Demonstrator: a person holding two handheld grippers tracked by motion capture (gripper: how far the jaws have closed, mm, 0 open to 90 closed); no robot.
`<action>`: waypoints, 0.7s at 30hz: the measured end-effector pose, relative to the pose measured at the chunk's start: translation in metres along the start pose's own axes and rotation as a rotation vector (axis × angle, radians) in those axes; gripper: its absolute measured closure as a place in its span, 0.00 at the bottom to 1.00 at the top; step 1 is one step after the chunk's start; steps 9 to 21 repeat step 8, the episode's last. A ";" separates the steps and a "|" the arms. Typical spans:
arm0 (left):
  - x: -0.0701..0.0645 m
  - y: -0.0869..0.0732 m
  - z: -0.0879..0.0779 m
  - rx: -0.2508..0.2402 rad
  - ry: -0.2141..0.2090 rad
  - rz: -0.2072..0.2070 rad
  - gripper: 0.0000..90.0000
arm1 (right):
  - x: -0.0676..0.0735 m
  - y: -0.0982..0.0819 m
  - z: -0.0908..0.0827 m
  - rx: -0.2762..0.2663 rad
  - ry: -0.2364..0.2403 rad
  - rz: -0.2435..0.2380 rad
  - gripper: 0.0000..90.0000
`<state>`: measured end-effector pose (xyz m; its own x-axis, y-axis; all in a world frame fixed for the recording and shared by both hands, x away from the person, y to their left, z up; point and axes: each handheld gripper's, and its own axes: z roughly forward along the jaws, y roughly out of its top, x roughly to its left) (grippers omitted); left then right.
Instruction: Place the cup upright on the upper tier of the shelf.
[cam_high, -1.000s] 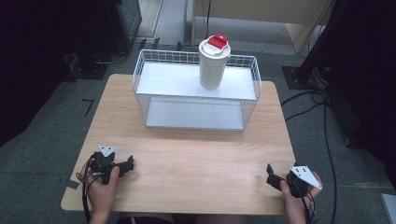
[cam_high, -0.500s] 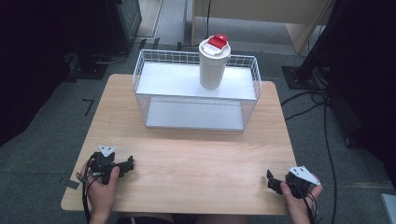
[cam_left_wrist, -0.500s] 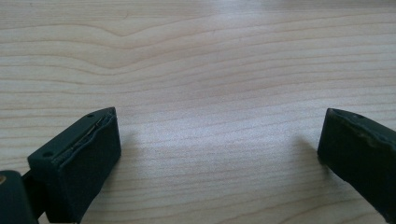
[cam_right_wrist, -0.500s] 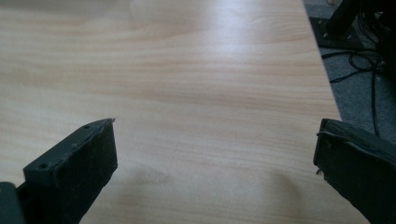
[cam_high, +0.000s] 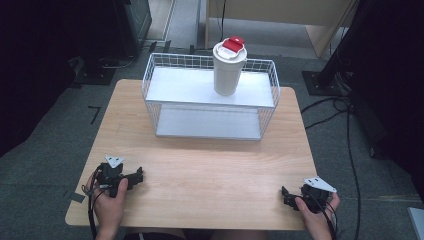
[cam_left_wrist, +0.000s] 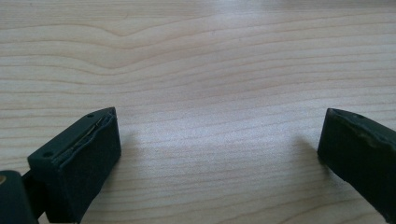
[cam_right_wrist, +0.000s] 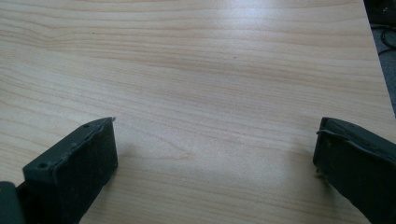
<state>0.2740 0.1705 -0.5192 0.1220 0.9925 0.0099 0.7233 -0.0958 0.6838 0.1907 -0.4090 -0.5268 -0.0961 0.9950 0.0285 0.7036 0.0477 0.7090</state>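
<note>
A white cup (cam_high: 228, 75) with a red tab on its lid stands upright on the upper shelf of a white wire rack (cam_high: 190, 87) at the far side of the wooden table (cam_high: 210, 160). My left gripper (cam_high: 138, 175) rests on the table near the front left corner, held in a hand and open. Its own view shows the left gripper (cam_left_wrist: 219, 140) with jaws wide apart over bare wood. At the front right, my right gripper (cam_high: 285, 194) is low over the table. Seen along its jaws, the right gripper (cam_right_wrist: 215, 144) is open and holds nothing.
The rack's lower shelf (cam_high: 207, 124) holds nothing. Bare wood lies between the rack and both grippers. Dark equipment, stands and cables (cam_high: 345, 130) surround the table on the grey floor. The table's right edge (cam_right_wrist: 373, 56) is close to the right gripper.
The right gripper has slid slightly toward the table's near edge. The left gripper, the cup and the rack have not moved.
</note>
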 end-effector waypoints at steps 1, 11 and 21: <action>0.000 0.000 0.000 0.000 0.000 0.000 0.00 | 0.000 0.000 0.000 0.000 0.000 0.001 0.00; 0.000 0.000 0.000 0.000 0.000 0.001 0.00 | 0.000 0.000 0.000 0.001 -0.002 0.003 0.00; 0.000 0.000 0.000 0.000 0.000 0.001 0.00 | 0.000 0.000 0.000 0.001 -0.002 0.003 0.00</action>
